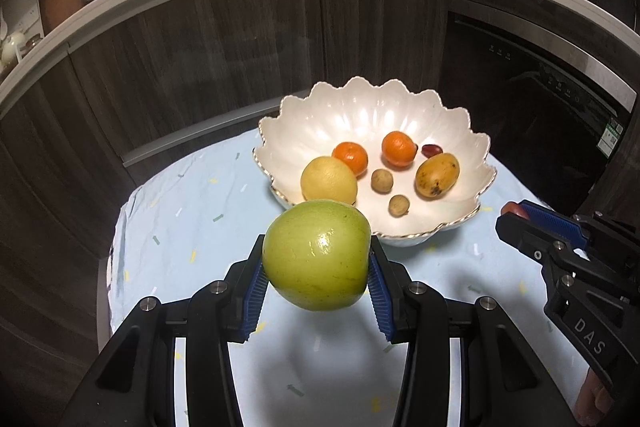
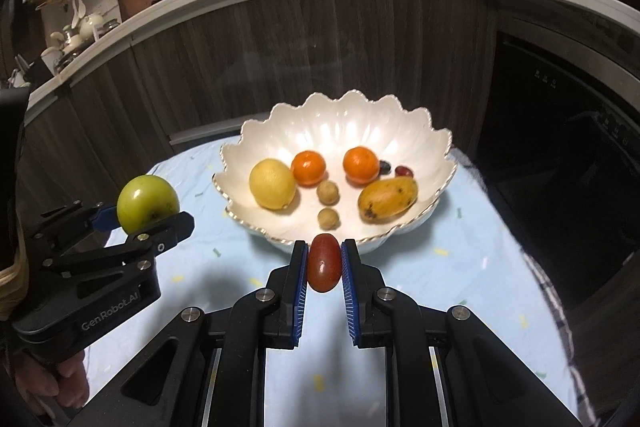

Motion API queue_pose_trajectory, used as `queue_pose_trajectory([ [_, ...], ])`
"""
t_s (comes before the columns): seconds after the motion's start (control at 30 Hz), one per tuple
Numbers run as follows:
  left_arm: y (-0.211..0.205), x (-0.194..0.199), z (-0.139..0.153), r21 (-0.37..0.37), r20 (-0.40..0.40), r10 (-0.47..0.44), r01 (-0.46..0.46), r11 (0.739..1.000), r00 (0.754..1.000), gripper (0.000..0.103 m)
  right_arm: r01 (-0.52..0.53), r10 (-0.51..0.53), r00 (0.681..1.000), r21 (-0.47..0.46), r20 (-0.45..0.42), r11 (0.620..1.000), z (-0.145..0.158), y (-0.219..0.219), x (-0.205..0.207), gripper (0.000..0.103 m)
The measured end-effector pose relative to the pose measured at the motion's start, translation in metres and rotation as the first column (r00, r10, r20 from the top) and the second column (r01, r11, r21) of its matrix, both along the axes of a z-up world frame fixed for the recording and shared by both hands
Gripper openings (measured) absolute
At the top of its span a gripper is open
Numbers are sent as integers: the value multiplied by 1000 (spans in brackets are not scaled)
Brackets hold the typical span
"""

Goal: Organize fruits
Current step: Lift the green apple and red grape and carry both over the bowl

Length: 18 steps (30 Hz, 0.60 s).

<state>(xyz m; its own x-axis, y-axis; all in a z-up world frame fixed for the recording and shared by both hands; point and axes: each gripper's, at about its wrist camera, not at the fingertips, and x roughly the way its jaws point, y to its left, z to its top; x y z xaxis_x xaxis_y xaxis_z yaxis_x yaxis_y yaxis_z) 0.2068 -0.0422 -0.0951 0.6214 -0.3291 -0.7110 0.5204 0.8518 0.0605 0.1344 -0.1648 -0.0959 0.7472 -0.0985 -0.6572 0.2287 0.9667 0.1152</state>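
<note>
The left tongs (image 1: 318, 267) pinch a round, glossy green apple (image 1: 318, 254) across its widest part, one blue ribbed pad on each flank, and hold it in the air above the near part of the table (image 1: 180, 227), which is covered by a pale blue cloth with small flecks. The apple sits just short of the near rim of the white scalloped ceramic bowl with a gold edge (image 1: 360, 107). It looks firm and fairly heavy for these pads, and its waxy skin is likely slippery; a hold at the equator, as now, seems the safest, since a grip higher or lower could let it squirt out.

The right tongs (image 2: 324, 269) are pressed onto a small, oblong, dark red fruit with smooth skin (image 2: 324, 263), upright between the pads and level with the bowl's near rim. It is probably light and thin-skinned, so it needs only a gentle squeeze across its narrow waist; more could bruise or split it.

In the bowl lie a yellow lemon-like fruit (image 2: 273, 183), two orange mandarins (image 2: 308, 167), two small tan round fruits (image 2: 328, 192), a speckled yellow mango (image 2: 387, 198) and small dark fruits toward the far right side. The bowl itself is brittle, so fruit should be lowered in, not dropped.

Both tongs point forward toward the bowl, roughly level, the left one set to the left of the bowl, the right one centred on its near edge.
</note>
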Motion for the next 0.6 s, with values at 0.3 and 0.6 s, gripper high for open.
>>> queue_pose_trajectory([
  [0.3, -21, 2, 18, -3, 10, 25, -25, 1000, 1000, 45, -6, 7, 1000, -13, 25, 1000, 17, -26, 4, 18],
  [0.6, -46, 7, 27, -13, 15, 38, -38, 999, 999, 45, -27, 27, 999, -25, 31, 999, 30, -54, 20, 18],
])
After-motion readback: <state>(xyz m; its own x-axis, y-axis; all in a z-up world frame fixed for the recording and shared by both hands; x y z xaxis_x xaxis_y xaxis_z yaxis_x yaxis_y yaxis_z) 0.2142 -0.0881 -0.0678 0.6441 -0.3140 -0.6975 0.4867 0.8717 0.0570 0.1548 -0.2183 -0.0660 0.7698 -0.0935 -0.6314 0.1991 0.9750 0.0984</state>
